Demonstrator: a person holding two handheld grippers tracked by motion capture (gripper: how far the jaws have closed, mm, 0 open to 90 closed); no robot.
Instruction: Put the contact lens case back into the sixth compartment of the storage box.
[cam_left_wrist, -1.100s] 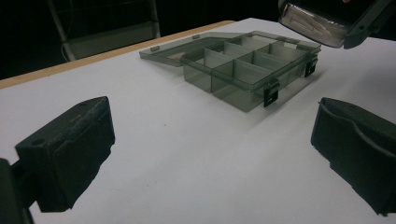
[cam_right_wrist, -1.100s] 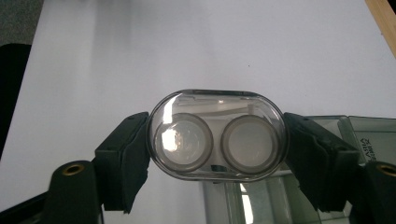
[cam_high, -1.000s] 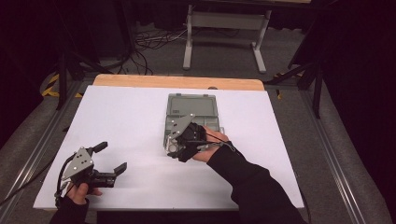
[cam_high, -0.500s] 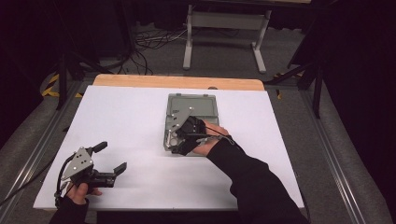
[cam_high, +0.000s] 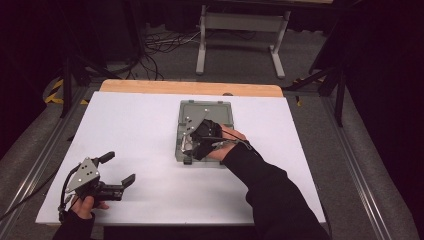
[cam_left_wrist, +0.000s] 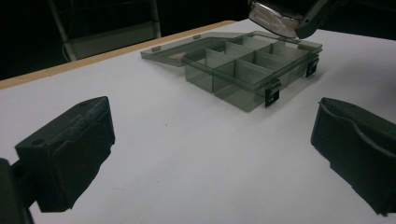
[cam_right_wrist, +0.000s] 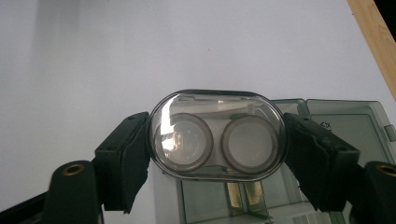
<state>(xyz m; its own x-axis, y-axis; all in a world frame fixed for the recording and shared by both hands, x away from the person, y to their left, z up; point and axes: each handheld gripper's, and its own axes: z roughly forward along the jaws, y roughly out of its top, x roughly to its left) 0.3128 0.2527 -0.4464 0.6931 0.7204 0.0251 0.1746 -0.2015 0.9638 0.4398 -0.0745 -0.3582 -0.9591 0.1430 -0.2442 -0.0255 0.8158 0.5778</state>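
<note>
Clear oval case (cam_right_wrist: 217, 134) crosswise between clamping right tongs (cam_right_wrist: 217, 140), apparently level; left tongs (cam_left_wrist: 210, 154) spread.

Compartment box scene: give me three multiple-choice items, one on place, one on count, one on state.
1. Where is the oval clear case?
A. between the right gripper jaws, over the compartment box
B. on the white table beside the left gripper
C. on the floor

2. How many round wells show inside the case?
A. one
B. two
C. four

3. How do the left gripper jaws stand?
A. shut on the box
B. shut on nothing
C. open, nothing between them

Answers: 1 A, the right gripper view shows both pads pressing its ends; 2 B, two circles side by side; 3 C, the left gripper view shows bare table between them.
</note>
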